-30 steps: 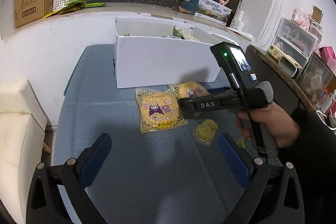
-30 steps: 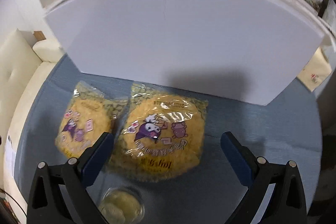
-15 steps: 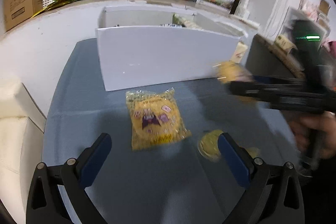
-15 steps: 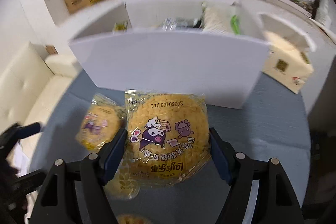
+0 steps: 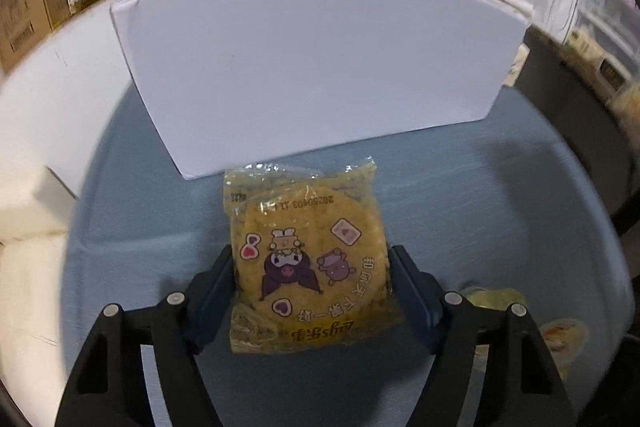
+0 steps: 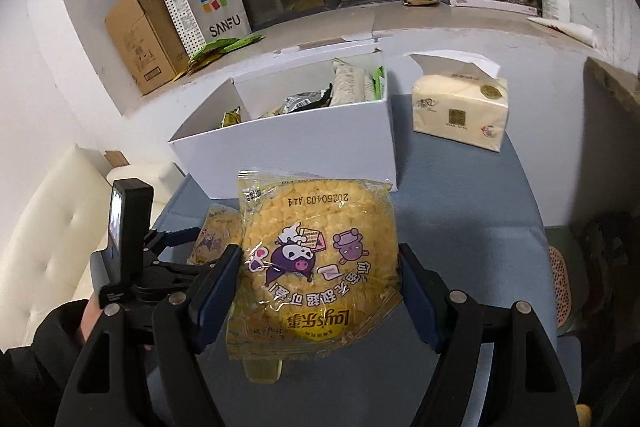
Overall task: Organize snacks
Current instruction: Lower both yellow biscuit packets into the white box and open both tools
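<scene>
My left gripper is shut on a yellow cartoon-printed snack pack that lies low on the blue table, just in front of the white box. My right gripper is shut on a second, matching yellow snack pack and holds it raised above the table, in front of the open white box, which holds several snack bags. The left gripper and its pack also show at the lower left of the right wrist view.
Small round yellow snacks lie on the table to the right of my left gripper. A tissue pack stands right of the box. A cardboard carton and a SANFU bag are on the windowsill. A white sofa is at the left.
My right gripper closed on one yellow pack and lifted it off the table. My left gripper moved forward and down and closed on the other pack.
</scene>
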Demonstrator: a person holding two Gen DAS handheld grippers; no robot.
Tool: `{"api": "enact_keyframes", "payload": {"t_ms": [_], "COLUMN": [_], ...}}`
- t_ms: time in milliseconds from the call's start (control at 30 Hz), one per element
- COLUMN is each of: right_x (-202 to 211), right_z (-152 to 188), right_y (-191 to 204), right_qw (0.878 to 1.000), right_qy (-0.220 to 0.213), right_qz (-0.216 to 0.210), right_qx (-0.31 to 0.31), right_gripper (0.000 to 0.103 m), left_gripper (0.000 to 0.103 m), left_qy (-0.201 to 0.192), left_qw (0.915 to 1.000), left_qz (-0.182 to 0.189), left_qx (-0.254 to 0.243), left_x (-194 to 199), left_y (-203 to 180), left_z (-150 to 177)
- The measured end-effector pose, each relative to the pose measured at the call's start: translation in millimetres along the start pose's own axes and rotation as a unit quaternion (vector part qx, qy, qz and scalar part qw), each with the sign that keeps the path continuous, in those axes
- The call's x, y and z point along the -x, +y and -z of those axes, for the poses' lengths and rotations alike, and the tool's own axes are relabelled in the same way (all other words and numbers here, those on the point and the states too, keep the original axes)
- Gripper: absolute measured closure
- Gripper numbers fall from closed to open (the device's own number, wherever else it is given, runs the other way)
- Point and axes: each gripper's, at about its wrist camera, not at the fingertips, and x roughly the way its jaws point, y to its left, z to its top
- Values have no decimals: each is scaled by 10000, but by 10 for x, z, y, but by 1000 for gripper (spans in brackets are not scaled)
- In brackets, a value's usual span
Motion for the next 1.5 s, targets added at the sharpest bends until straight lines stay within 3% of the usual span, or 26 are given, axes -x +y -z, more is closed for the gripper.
{"api": "enact_keyframes", "payload": {"t_ms": [167, 267, 433, 567, 733, 933, 1000, 1067, 1167, 1333, 1500], "right_x": [-10, 3, 2, -50, -398, -830, -955, -1066, -1178, -1117, -937], "right_z": [105, 52, -298, -704, -1324, -1765, -1825, -1835, -1816, -1774, -1788], "right_y": [2, 65, 162, 319, 381, 272, 221, 160, 88, 162, 242], "right_qw": [9999, 9996, 9984, 9957, 9964, 9980, 9986, 9991, 9975, 9993, 9981], "right_qy": [29, -63, -338, -545, -573, -477, -351, -234, -99, -286, -551], "right_qz": [-140, -258, -413, -678, -583, -383, -349, -227, -517, -200, -283], "right_qx": [-56, 75, 175, 331, 217, -134, -196, -264, -469, -142, -55], "right_gripper": [24, 24, 24, 24, 24, 24, 24, 23, 0, 0, 0], "left_gripper": [25, 25, 25, 25, 25, 25, 24, 0, 0, 0, 0], "left_qy": [-558, -1017, -1744, -1986, -1919, -1598, -1489, -1158, -1117, -1200, -1399], "left_qw": [9978, 9935, 9829, 9778, 9785, 9852, 9871, 9916, 9926, 9920, 9895], "left_qz": [144, 310, 499, 622, 683, 590, 540, 458, 320, 275, 289], "left_qx": [334, 398, 322, 256, 312, 195, 228, 341, 366, 270, 212], "left_x": [418, 788, 1274, 1288, 995, 542, 432, 265, 211, 285, 534], "left_y": [192, 277, 366, 354, 481, 460, 470, 494, 515, 476, 440], "left_z": [109, 10, -479, -918, -1613, -2088, -2137, -2180, -2108, -1980, -1872]}}
